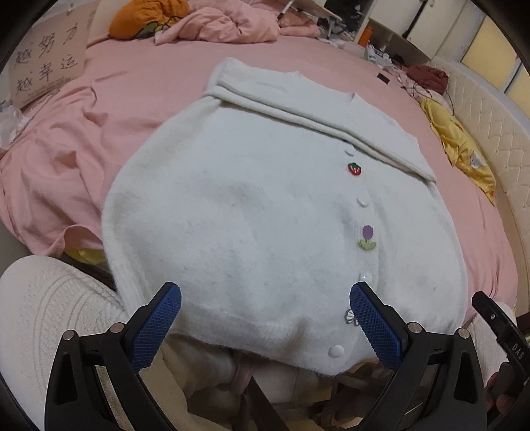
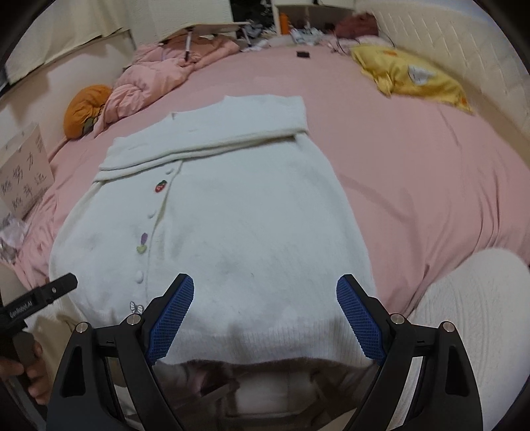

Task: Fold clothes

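A white fluffy cardigan lies flat on the pink bed sheet, buttons up, with strawberry and tulip patches along the placket. Both sleeves are folded across its upper part. Its hem hangs at the near edge of the bed. My left gripper is open above the hem, nothing between its blue pads. My right gripper is open too, over the hem on the other side. The left gripper's black tip shows at the left of the right wrist view.
A crumpled pink duvet and an orange plush lie at the far side. A yellow garment rests by the padded cream headboard. A cardboard sign stands at the left. White knitted sleeves flank the cardigan.
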`<state>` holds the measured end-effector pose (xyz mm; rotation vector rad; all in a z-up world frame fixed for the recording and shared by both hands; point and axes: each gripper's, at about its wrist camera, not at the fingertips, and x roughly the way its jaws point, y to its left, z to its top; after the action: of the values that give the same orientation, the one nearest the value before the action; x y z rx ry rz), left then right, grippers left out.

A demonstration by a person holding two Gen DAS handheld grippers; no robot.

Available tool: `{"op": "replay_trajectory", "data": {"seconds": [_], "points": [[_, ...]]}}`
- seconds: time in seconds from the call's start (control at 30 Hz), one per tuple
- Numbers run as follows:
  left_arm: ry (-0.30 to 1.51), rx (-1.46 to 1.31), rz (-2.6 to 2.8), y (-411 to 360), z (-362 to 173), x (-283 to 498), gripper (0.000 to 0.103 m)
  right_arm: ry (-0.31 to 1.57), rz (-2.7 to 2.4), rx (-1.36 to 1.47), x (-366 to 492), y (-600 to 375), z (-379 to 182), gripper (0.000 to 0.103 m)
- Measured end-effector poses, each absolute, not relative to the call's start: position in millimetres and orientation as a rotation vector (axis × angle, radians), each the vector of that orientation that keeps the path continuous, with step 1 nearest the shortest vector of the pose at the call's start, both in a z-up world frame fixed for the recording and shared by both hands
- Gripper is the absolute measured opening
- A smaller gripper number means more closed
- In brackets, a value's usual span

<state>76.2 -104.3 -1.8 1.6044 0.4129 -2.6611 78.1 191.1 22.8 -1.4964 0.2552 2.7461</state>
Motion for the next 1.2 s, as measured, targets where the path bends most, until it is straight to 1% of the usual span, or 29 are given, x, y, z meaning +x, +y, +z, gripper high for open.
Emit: {"op": "replay_trajectory", "data": {"seconds": [0.27, 0.43, 0.47, 0.6, 0.63, 0.67, 0.77, 0.83, 0.87, 0.9, 0.93, 0.97, 1.0, 1.03, 1.1, 1.13, 1.17, 1.2], "points": [[0.356, 1.645, -2.648, -96.2, -5.4, 71.9, 0.102, 0.396, 2.684, -1.548, 72.7, 210.1, 12.7, 0.088], [0.434, 1.744, -2.608, -115.2, -7.0, 63.4, 0.102, 0.565, 2.602, -1.633, 59.8, 231.8, 1.4, 0.088], [0.424, 1.742, -2.603, -121.4, -4.4, 62.0, 0.102, 0.595, 2.572, -1.648, 56.3, 239.4, 0.1, 0.088], [0.183, 1.744, -2.529, -159.4, 8.3, 49.8, 0.102, 0.707, 2.435, -1.702, 42.3, 271.7, -4.8, 0.088], [0.149, 1.768, -2.500, -170.7, 8.7, 45.9, 0.102, 0.734, 2.400, -1.714, 38.8, 279.8, -6.1, 0.088], [0.157, 1.807, -2.467, -181.5, 5.6, 42.5, 0.102, 0.760, 2.365, -1.725, 35.3, 287.9, -7.3, 0.088], [0.246, 1.940, -2.362, -211.8, -9.1, 33.6, 0.102, 0.843, 2.182, -1.985, 23.2, 293.5, -38.0, 0.088], [0.290, 2.023, -2.313, -220.8, -21.5, 31.4, 0.099, 0.901, 2.074, -2.128, 23.6, 288.4, -59.7, 0.088], [0.305, 2.073, -2.294, -220.8, -28.7, 31.4, 0.093, 0.918, 2.056, -2.149, 25.3, 286.2, -65.0, 0.088], [0.328, 2.131, -2.270, -218.9, -37.6, 31.9, 0.081, 0.926, 2.051, -2.145, 27.8, 283.8, -68.7, 0.088], [0.342, 2.184, -2.244, -215.5, -46.7, 32.7, 0.075, 0.918, 2.049, -2.139, 29.5, 281.5, -71.8, 0.088], [0.346, 2.228, -2.219, -211.5, -55.0, 33.5, 0.061, 0.919, 2.046, -2.153, 30.4, 279.0, -73.1, 0.088], [0.322, 2.259, -2.197, -207.1, -62.3, 34.6, 0.048, 0.923, 2.043, -2.172, 31.0, 276.5, -73.9, 0.088], [0.278, 2.281, -2.176, -202.3, -68.8, 35.9, 0.041, 0.926, 2.040, -2.190, 31.7, 274.1, -74.6, 0.088], [0.192, 2.305, -2.134, -195.5, -79.6, 37.6, 0.019, 0.976, 2.041, -2.238, 35.3, 270.2, -74.2, 0.088], [0.176, 2.309, -2.120, -194.2, -82.7, 37.7, 0.016, 1.004, 2.041, -2.263, 37.2, 268.3, -74.0, 0.082], [0.184, 2.306, -2.122, -194.5, -82.7, 37.4, 0.015, 0.984, 2.047, -2.268, 38.9, 267.9, -72.8, 0.062], [0.188, 2.298, -2.138, -194.4, -80.8, 37.3, 0.011, 0.925, 2.050, -2.266, 41.2, 268.5, -72.6, 0.049]]}}
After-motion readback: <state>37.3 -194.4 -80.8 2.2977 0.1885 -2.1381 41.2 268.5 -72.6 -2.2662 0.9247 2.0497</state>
